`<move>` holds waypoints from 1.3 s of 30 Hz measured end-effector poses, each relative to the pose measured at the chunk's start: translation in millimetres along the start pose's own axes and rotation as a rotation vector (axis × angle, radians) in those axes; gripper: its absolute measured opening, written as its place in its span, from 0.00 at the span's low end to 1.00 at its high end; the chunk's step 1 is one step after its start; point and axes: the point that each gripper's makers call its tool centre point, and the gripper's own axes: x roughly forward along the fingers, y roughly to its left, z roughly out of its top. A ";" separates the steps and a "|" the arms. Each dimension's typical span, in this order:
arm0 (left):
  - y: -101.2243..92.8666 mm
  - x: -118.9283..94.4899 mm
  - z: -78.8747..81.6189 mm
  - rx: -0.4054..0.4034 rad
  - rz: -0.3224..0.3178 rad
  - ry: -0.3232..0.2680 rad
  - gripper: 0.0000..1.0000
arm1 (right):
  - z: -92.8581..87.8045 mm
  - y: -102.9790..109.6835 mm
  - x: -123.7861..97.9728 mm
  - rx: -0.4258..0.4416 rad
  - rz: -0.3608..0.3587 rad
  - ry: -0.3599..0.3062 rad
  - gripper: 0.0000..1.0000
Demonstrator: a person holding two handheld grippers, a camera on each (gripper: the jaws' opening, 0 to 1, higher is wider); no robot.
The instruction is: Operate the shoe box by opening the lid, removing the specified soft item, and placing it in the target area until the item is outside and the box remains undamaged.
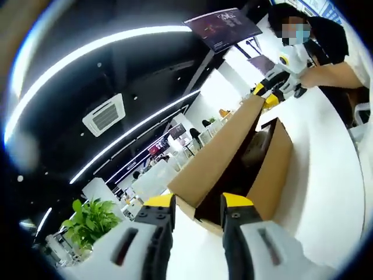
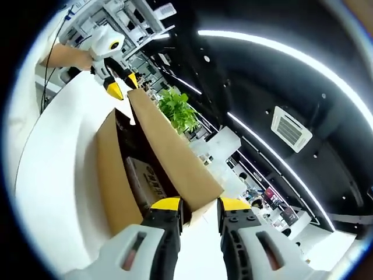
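A brown cardboard shoe box (image 1: 274,169) lies on a white table (image 1: 326,175), its lid (image 1: 221,151) tilted up on edge. My left gripper (image 1: 198,204) is shut on the lid's near end. At the lid's far end is the right gripper (image 1: 265,96) with its yellow tips. In the right gripper view the lid (image 2: 169,151) runs away from my right gripper (image 2: 200,205), shut on its corner, to the left gripper (image 2: 122,86) at the other end. The box (image 2: 111,175) is dark inside, and a dark printed item (image 2: 143,175) lies in it, partly hidden.
A person (image 1: 332,58) stands at the table's far side, holding the right gripper. A green potted plant (image 2: 178,108) stands behind the box, and it also shows as a plant (image 1: 90,221) low in the left gripper view. Bare white table (image 2: 52,163) lies beside the box.
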 end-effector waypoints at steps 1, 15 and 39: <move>1.8 0.9 0.8 -0.007 0.002 -0.005 0.31 | 0.6 -0.7 0.6 0.017 -0.002 -0.003 0.23; 21.6 12.0 10.7 -0.008 0.051 -0.012 0.23 | 4.9 -14.4 8.8 0.155 -0.031 -0.036 0.20; 25.3 7.4 4.2 -0.084 0.042 -0.025 0.26 | 1.7 -34.5 21.8 0.215 -0.105 -0.001 0.09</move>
